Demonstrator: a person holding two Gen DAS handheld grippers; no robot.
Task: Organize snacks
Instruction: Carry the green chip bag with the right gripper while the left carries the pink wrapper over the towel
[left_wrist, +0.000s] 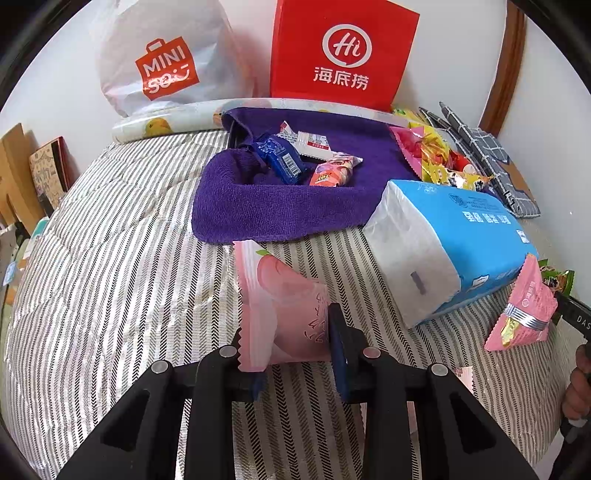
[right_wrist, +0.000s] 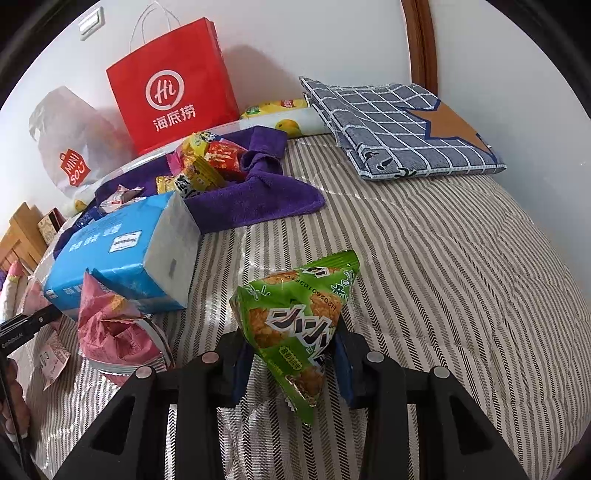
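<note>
In the left wrist view my left gripper is shut on a pink peach-print snack packet, held just above the striped bedding. In the right wrist view my right gripper is shut on a green rice-cracker packet. Ahead lies a purple towel folded into pockets. One pocket holds a blue packet and an orange-pink packet. The other pocket holds yellow and red snacks. A pink packet with a metal band lies at the right.
A blue tissue pack lies between the grippers and the towel. A red paper bag and a white plastic bag stand against the wall. A folded grey checked cloth lies at the back right. Striped bedding extends to the right.
</note>
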